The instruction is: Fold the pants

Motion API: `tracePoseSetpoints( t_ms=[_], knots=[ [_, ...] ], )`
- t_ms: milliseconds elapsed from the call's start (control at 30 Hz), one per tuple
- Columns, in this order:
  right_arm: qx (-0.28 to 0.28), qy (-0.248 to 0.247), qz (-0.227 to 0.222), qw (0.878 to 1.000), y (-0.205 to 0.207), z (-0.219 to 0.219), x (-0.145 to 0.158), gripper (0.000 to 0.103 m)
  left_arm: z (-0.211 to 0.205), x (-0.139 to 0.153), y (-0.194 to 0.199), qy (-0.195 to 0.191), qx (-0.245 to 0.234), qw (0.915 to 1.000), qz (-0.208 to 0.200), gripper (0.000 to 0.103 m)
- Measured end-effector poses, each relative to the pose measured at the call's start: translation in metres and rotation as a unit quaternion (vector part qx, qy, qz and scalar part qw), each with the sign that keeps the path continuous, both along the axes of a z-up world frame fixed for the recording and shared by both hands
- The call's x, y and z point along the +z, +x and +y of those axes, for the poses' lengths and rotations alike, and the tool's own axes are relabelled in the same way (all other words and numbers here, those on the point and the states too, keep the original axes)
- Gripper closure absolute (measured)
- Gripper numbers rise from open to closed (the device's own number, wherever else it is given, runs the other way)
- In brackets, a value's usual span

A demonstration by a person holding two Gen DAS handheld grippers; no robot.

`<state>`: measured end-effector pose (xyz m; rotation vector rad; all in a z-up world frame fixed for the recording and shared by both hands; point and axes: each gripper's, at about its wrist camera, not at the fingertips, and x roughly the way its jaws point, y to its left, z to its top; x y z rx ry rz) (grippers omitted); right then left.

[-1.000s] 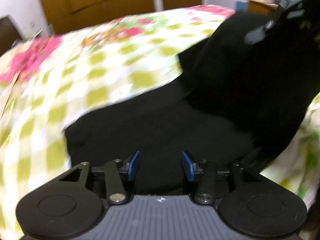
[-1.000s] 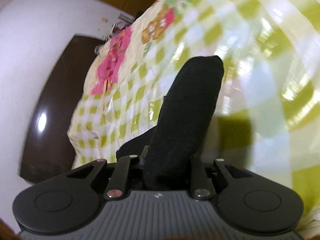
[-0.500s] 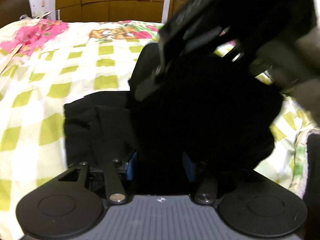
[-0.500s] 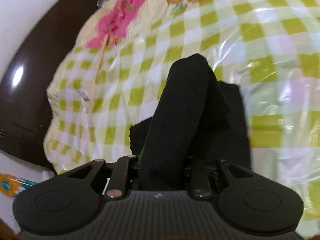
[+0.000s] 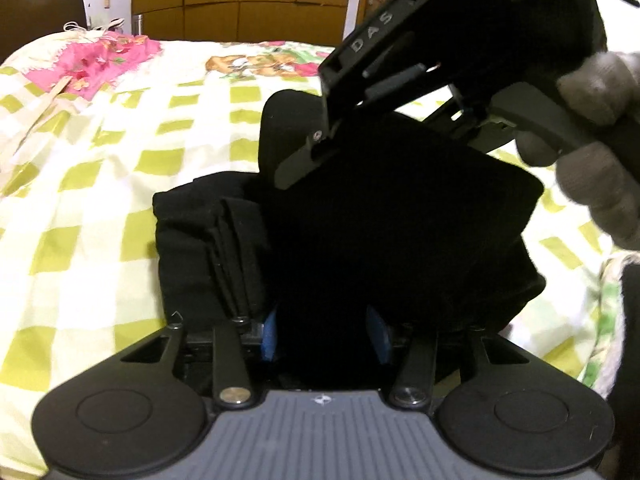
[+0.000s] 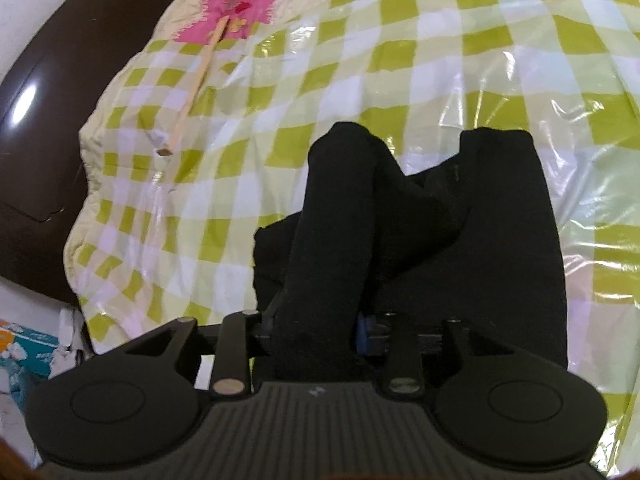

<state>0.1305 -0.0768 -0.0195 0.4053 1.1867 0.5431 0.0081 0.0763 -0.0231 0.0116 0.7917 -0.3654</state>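
My left gripper (image 5: 325, 336) fingers clamp a thick fold of the black pants (image 5: 392, 232), which lie bunched on the checked bed cover (image 5: 100, 184) just ahead. My right gripper (image 6: 316, 330) fingers, easing apart, have a rolled pants leg between them, raised above that pile.

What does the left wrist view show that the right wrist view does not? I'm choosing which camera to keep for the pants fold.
Only the left wrist view shows the right gripper from outside, the gloved hand holding it, and the wooden wardrobe. Only the right wrist view shows the dark headboard and a box beside the bed. Both show the black pants on the green checked bedsheet, and fabric between each camera's own fingers.
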Motion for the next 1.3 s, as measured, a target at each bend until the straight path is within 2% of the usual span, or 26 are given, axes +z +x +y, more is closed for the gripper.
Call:
tracePoseSetpoints(
  t_ms=[33,67,200,333,400,467,533,700,800,867,933,1000,1067,1167,1300],
  knots=[
    [0.001,0.003,0.001,1.000,0.000,-0.001,0.000,0.076,-0.003,-0.003,0.001,0.002,0.001,1.0000,0.004,0.044],
    [-0.001,0.007,0.004,1.000,0.000,-0.001,-0.001,0.077,-0.005,-0.008,0.004,-0.002,-0.001,0.9999,0.014,0.048],
    [0.005,0.012,0.009,1.000,-0.003,0.008,-0.001,0.078,-0.014,-0.015,0.009,-0.037,-0.016,0.9983,0.041,0.055],
    [0.018,0.012,-0.004,1.000,-0.006,0.020,0.009,0.078,-0.025,-0.017,0.014,-0.033,-0.023,0.9984,0.040,0.058],
    [0.024,0.017,-0.004,1.000,-0.007,0.029,0.010,0.078,-0.024,-0.017,0.013,-0.046,-0.022,0.9979,0.041,0.058],
    [0.033,-0.005,-0.012,0.999,-0.007,0.041,0.004,0.078,-0.021,-0.016,0.011,-0.061,-0.020,0.9972,0.039,0.057],
    [0.045,-0.022,-0.013,0.999,-0.007,0.050,-0.003,0.066,-0.018,-0.012,0.005,-0.070,-0.015,0.9970,0.031,0.054],
    [0.073,-0.006,-0.034,0.997,-0.018,0.056,0.008,0.040,-0.008,0.000,-0.027,-0.083,-0.005,0.9963,0.018,0.047],
    [0.114,-0.010,-0.051,0.992,-0.031,0.059,0.020,0.037,0.001,0.003,-0.039,-0.082,0.012,0.9959,0.036,0.043],
    [0.143,-0.014,-0.052,0.988,-0.039,0.059,0.022,0.037,0.008,0.002,-0.041,-0.102,0.024,0.9933,0.048,0.042],
    [0.156,-0.041,-0.062,0.985,-0.044,0.056,0.019,0.037,0.011,-0.001,-0.039,-0.116,0.033,0.9909,0.060,0.042],
    [0.151,-0.043,-0.065,0.986,-0.047,0.048,0.016,0.037,0.010,-0.002,-0.038,-0.100,0.038,0.9920,0.067,0.042],
    [0.138,-0.028,-0.050,0.989,-0.047,0.035,0.015,0.037,0.018,0.000,-0.036,-0.089,0.061,0.9917,0.070,0.042],
    [0.130,-0.023,-0.066,0.989,-0.052,0.018,0.019,0.037,0.027,0.017,-0.035,-0.073,0.092,0.9917,0.051,0.042],
    [0.134,-0.012,-0.058,0.989,-0.058,0.011,0.010,0.037,0.033,0.040,-0.041,-0.061,0.070,0.9954,0.021,0.041]
  ],
)
